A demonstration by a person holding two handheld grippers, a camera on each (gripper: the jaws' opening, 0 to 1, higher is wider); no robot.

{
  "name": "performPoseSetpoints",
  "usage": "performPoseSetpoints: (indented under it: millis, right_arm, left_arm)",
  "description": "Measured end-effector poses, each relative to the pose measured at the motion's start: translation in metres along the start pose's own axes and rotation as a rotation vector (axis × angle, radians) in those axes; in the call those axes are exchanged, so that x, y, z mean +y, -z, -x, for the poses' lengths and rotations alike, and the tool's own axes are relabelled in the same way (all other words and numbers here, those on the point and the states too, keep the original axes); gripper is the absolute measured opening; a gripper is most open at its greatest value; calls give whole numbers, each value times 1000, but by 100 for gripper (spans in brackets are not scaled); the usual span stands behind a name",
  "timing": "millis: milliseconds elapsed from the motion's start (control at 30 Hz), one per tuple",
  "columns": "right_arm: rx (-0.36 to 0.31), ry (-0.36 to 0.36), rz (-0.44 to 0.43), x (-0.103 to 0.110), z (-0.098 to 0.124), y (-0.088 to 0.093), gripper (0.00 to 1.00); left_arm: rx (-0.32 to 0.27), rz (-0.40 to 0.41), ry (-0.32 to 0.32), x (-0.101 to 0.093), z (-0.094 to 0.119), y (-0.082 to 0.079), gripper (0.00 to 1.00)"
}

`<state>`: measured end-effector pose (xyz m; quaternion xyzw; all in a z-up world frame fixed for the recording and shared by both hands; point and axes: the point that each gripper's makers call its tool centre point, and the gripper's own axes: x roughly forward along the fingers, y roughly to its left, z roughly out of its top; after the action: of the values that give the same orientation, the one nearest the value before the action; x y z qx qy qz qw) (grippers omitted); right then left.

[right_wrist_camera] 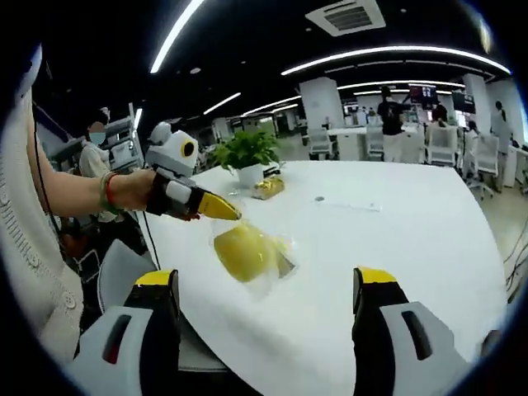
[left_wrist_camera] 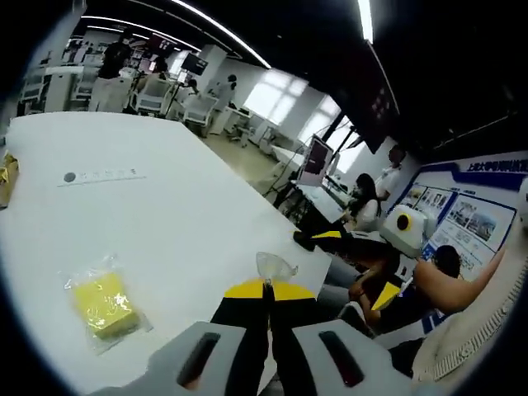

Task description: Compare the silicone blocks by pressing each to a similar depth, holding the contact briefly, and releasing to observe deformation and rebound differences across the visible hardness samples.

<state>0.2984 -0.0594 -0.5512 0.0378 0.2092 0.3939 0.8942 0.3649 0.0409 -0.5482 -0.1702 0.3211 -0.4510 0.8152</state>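
The left claw (left_wrist_camera: 266, 288) is clenched on a pinch of clear wrapper and lifts a bagged yellow block (right_wrist_camera: 246, 252) off the white tabletop (right_wrist_camera: 396, 231) — the film could slip or tear and drop it. The right claw (right_wrist_camera: 268, 285) waits released below. Another bagged yellow block (left_wrist_camera: 103, 304) lies near the left claw.

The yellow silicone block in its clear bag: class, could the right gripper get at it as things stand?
Probably yes. The right gripper is open, and the yellow block lies ahead between its jaws on the white table. The left gripper sits shut at the bag's far edge, not across the approach.
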Motion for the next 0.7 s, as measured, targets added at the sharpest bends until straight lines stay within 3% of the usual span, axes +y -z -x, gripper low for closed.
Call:
performPoseSetpoints:
  millis: [167,233,533,700]
  right_arm:
    - [37,64,-72,-8,25,31,82]
    - [44,86,-105,-12,32,39,82]
    - [66,160,-154,-38,52,52,81]
    - [73,181,-183,-48,58,60,80]
  left_arm:
    - [-47,99,-14,19,-21,-1,0]
    - [-48,100,-18,25,-32,-1,0]
    - [-14,170,-57,54,-83,7,0]
    - [-55,241,-54,65,-103,-5,0]
